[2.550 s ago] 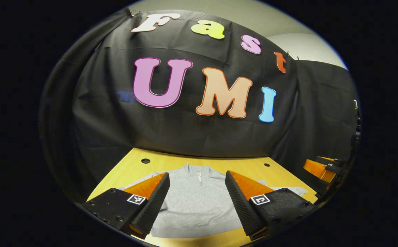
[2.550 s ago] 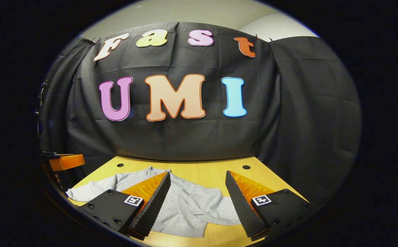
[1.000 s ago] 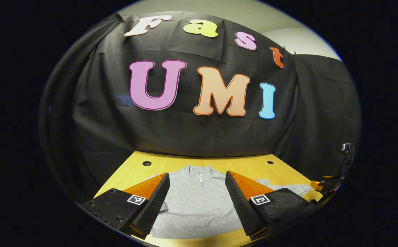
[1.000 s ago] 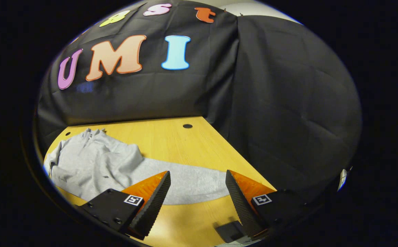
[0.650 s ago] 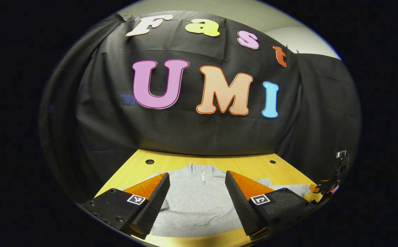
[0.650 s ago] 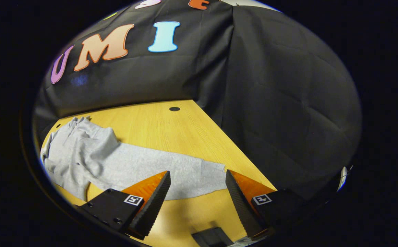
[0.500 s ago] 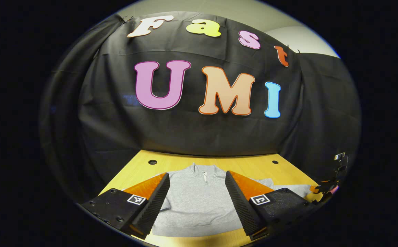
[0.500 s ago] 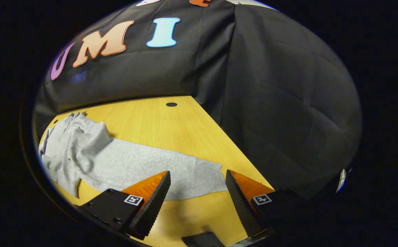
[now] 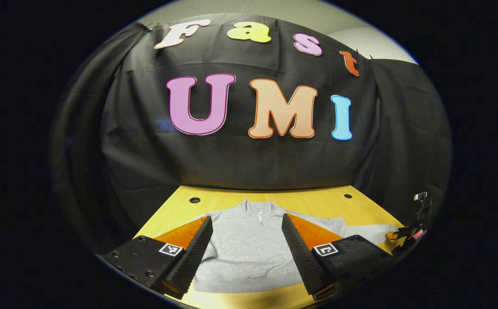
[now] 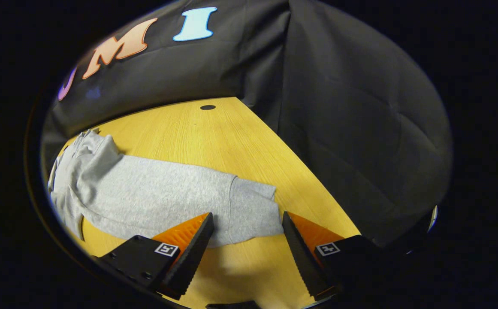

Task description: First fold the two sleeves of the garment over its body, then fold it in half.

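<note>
A grey zip-neck sweatshirt (image 9: 244,244) lies flat on the yellow wooden table (image 9: 309,206), collar toward the back wall. My left gripper (image 9: 246,253) hovers open above its body with nothing between the fingers. One sleeve (image 10: 167,197) stretches out sideways across the table in the right gripper view, its cuff (image 10: 251,206) lying just ahead of my right gripper (image 10: 246,253). That gripper is open and low over the table, near the cuff's front edge. The right gripper (image 9: 407,234) also appears small at the far right of the left gripper view, by the sleeve's end.
Black cloth walls close the table at the back and the right side. Two round holes (image 9: 194,200) (image 9: 348,196) sit near the table's back edge. Bare wood (image 10: 197,137) lies beyond the outstretched sleeve.
My right gripper has swung to the right and dropped toward the sleeve's cuff, which is now larger and closer. The left gripper has drifted only slightly over the body.
</note>
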A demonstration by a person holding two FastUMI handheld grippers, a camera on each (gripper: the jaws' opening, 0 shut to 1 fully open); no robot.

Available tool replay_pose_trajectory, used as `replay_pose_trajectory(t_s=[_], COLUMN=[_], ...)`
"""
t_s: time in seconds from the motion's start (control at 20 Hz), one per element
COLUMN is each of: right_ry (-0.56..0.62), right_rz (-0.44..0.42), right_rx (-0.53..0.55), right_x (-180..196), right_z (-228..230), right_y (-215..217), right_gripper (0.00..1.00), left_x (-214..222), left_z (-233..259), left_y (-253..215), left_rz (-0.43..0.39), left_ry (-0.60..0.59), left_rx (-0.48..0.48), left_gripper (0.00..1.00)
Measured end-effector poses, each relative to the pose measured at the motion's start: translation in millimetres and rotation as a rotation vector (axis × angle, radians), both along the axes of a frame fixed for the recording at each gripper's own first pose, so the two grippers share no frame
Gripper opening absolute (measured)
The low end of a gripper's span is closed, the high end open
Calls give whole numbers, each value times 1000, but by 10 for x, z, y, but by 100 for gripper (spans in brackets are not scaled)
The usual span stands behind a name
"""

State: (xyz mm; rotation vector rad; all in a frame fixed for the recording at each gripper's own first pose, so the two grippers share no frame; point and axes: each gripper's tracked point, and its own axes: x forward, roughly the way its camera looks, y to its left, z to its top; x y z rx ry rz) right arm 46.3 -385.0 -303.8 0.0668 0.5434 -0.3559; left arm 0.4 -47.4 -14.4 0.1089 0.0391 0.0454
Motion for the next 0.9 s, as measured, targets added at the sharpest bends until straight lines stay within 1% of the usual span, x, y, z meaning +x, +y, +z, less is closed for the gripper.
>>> replay_pose_trajectory(t_s=[0.05,0.15,0.3,0.35,0.4,0.45,0.5,0.6,0.65,0.7,0.75,0.8,0.9], right_ry=[0,3,17,29,38,41,47,56,57,62,67,71,80], right_rz=[-2,-7,11,13,30,42,58,64,63,52,43,35,13], right_rx=[21,74,78,73,82,85,87,57,36,20,6,-3,-8], right_x=[-7,-6,1,7,36,44,64,90,59,82,82,76,78], right_z=[-8,-37,-61,-51,-61,-33,-41,-58,-3,-23,-20,-9,-4], right_y=[9,36,78,115,162,226,270,297,304,306,320,315,320], right_gripper=[100,96,86,78,72,64,54,30,23,22,14,15,14], left_x=[-1,5,-7,0,-10,-19,-21,-32,-43,-52,-62,-67,-69], left_z=[-5,-11,-25,-30,-36,-47,-43,-36,-35,-35,-46,-42,-40], left_y=[-30,-76,-107,-112,-112,-103,-91,-54,-38,-16,10,16,30], left_rz=[-9,-20,-29,-33,-35,-35,-36,-33,-31,-29,-26,-24,-21], left_ry=[0,-1,1,2,4,7,8,3,2,2,4,7,8], left_rx=[-1,-1,-2,-5,-7,-10,-14,-27,-35,-42,-49,-54,-61], left_gripper=[95,95,95,95,95,95,95,94,94,95,95,95,95])
